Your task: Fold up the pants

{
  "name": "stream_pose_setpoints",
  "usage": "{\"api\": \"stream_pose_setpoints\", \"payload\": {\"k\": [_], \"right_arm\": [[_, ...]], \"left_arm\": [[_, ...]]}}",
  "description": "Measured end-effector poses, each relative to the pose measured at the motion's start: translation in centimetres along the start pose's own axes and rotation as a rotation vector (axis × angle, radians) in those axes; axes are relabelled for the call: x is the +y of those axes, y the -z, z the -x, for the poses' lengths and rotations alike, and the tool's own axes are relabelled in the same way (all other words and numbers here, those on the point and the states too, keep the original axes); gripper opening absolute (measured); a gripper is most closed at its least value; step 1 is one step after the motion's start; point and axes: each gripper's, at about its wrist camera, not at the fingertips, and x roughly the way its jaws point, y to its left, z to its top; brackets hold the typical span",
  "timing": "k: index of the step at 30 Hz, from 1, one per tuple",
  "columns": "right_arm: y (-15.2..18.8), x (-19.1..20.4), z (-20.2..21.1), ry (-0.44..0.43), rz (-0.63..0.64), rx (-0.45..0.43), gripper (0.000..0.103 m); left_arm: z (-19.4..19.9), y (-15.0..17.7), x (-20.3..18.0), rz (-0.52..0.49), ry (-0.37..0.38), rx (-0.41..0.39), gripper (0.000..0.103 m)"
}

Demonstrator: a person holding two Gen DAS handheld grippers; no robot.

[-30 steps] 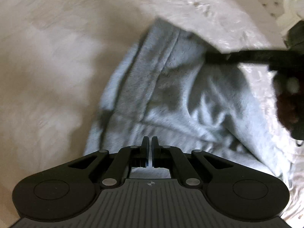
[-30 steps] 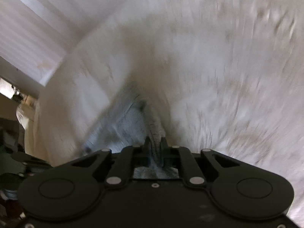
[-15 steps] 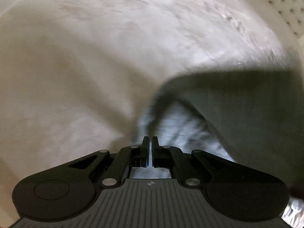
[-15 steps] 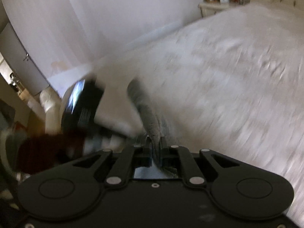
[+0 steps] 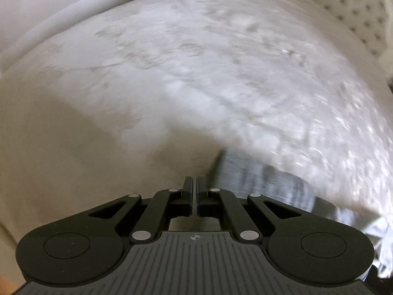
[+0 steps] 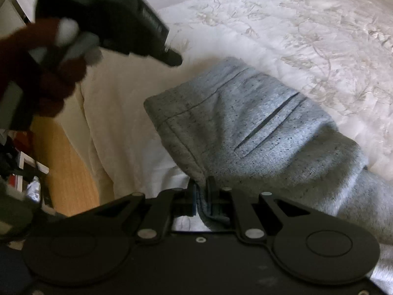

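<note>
Two grippers work over a white bedspread [image 6: 307, 24], and the grey pants [image 6: 258, 132] lie near its edge, where the cover drops toward a strip of wooden floor [image 6: 63, 162]. Seen from the right wrist, the right gripper [image 6: 202, 191] is pinched narrow on the hem corner of the pants, with grey fabric bunched between its jaws; from that corner the cloth spreads away across the bedspread, a slit pocket [image 6: 267, 123] facing up on its top layer. Beyond the pants the embroidered cover runs on bare and broad, giving free room on that side, while the side toward the floor ends quickly at the bed's edge. Only this view shows the left gripper's black body [image 6: 118, 17] held in a hand [image 6: 49, 73], raised clear above the bedspread and apart from the pants. The left wrist view, blurred, gives what the other cannot: the left gripper [image 5: 194, 186] has its jaws drawn together to a thin slit with nothing between them, and a band of the pants [image 5: 265, 182] lies just beyond and beside its fingers. It also shows a tufted headboard [image 5: 348, 7] at the far end of the bedspread
</note>
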Motion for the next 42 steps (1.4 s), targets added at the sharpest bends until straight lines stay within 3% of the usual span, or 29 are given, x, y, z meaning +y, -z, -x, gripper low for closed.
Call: {"api": "stream_pose_setpoints", "payload": {"k": [7, 9, 12, 17, 22, 29, 32, 38, 42], "right_arm": [[-1.0, 0.3, -3.8, 0.05, 0.053, 0.066, 0.015], [-1.0, 0.0, -3.7, 0.051, 0.024, 0.045, 0.019], [-0.4, -0.6, -1.7, 0.047, -0.044, -0.002, 0.023], [1.8, -4.1, 4.3, 0.096, -0.267, -0.118, 0.027], [8.5, -9.4, 12.2, 0.27, -0.594, -0.222, 0.034], [22.4, -18.6, 24.0, 0.594, -1.121, -0.376, 0.038], [27.7, -21.6, 27.9, 0.709, -1.282, -0.449, 0.041], [35.8, -28.2, 32.9, 0.829, -1.479, -0.522, 0.042], [38.9, -31.8, 33.9, 0.841, -1.52, -0.538, 0.042]], "left_arm": [[-2.1, 1.5, -5.7, -0.206, 0.129, 0.036, 0.003], [-4.2, 2.3, -6.5, -0.255, 0.109, 0.108, 0.003], [-7.3, 3.2, -6.7, -0.296, 0.02, 0.206, 0.003], [-8.2, 3.1, -6.1, -0.285, 0.018, 0.225, 0.003], [-8.4, 3.4, -6.7, -0.3, -0.022, 0.224, 0.003], [-7.0, 4.7, -8.6, -0.264, -0.147, 0.175, 0.003], [-5.8, 5.3, -9.5, -0.241, -0.18, 0.149, 0.003], [-3.2, 7.3, -12.7, -0.227, -0.232, 0.096, 0.003], [-2.6, 8.6, -15.7, -0.239, -0.234, 0.089, 0.003]]}}
